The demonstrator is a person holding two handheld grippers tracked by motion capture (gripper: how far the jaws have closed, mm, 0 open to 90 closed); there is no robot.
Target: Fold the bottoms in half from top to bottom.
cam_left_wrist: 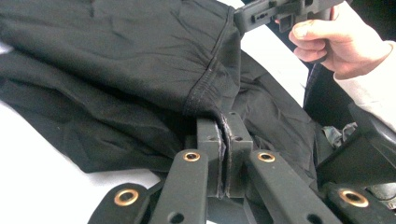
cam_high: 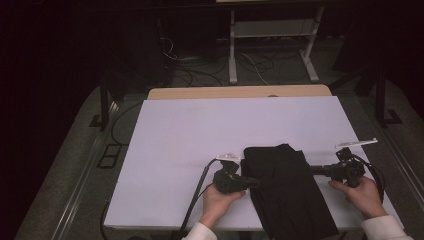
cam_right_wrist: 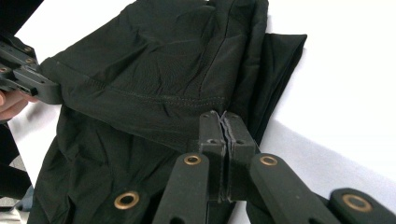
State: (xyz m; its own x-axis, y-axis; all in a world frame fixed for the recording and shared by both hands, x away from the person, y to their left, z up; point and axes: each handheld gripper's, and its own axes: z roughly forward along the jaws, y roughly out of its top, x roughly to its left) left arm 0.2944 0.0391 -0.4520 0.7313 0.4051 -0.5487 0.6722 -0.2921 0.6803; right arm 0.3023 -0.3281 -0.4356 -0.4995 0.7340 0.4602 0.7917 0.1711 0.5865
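In the left gripper view, the left gripper has its jaws clenched on a stitched hem of the black garment, at lower centre of the frame. In the right gripper view, the right gripper likewise pinches a seamed edge of the cloth, jaws pressed together. In the high view the garment lies folded in the lower centre-right of the frame on the white table, between both hands, its near end hanging over the table's front edge.

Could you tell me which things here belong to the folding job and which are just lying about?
In the job:
black garment
left tool, clamped on its edge
right tool, clamped on its edge
white table

Lying about:
floor cables
white frame
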